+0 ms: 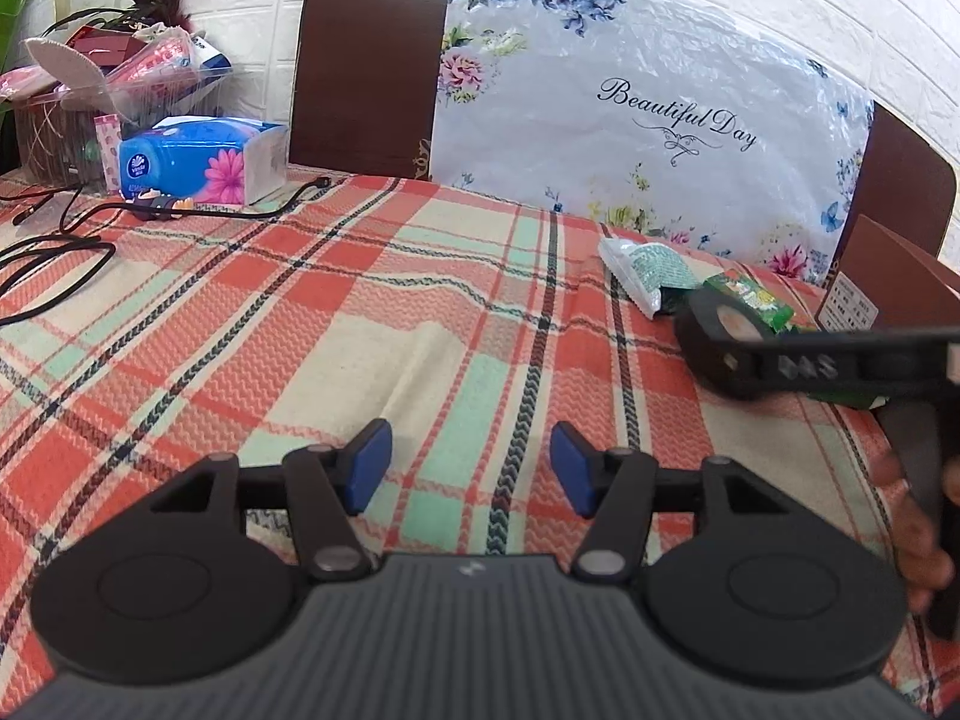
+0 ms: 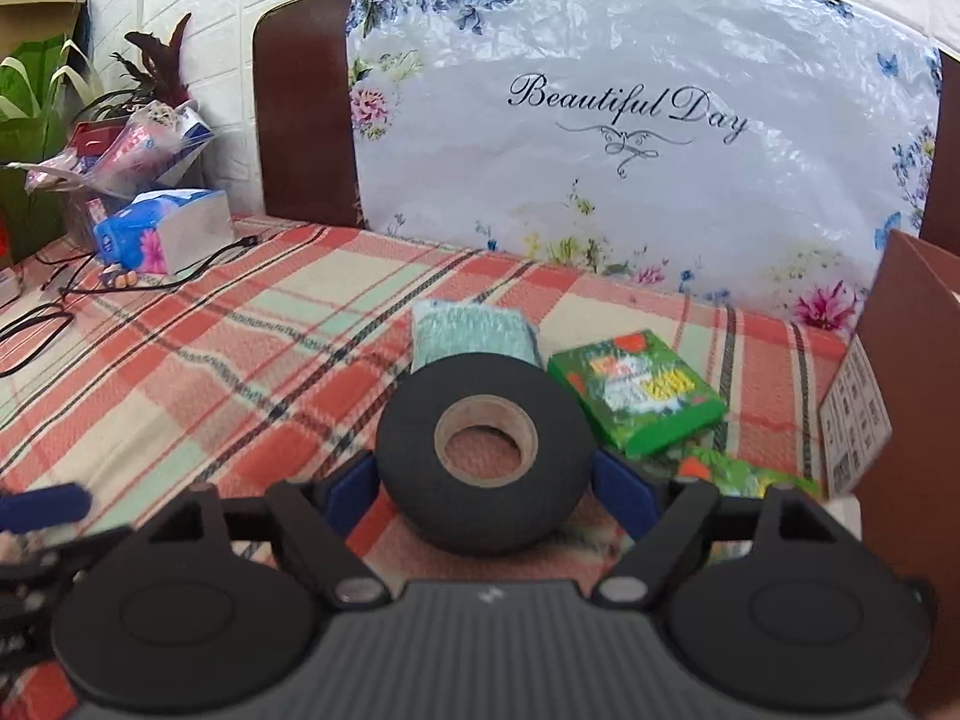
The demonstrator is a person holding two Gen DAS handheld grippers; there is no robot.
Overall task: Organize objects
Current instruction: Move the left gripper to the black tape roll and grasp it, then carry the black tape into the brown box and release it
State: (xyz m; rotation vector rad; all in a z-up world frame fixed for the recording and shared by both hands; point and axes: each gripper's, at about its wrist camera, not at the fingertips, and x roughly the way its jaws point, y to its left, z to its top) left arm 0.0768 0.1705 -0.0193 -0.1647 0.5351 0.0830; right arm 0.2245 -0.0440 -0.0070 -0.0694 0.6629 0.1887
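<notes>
Bare plaid cloth (image 1: 360, 312) leftward; packets (image 2: 636, 396) and brown box (image 2: 906, 420) crowding the right.

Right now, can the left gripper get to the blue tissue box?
Probably yes. The left gripper is open and empty, and only bare plaid tablecloth lies between it and the tissue box; black cables lie nearby.

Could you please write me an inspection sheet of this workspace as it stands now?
Surface: plaid tablecloth, flat, a few soft wrinkles.
Job's things: black tape roll between the right pads; teal-and-white packet and green snack packet behind it.
Clutter: tissue pack, clear bin of oddments, brown box.
Grippers: left hand-held gripper open, empty; right hand-held gripper shut on the roll.
Cables: black cable far left.
Surroundings: floral "Beautiful Day" bag, brown chair back, potted plants.
</notes>
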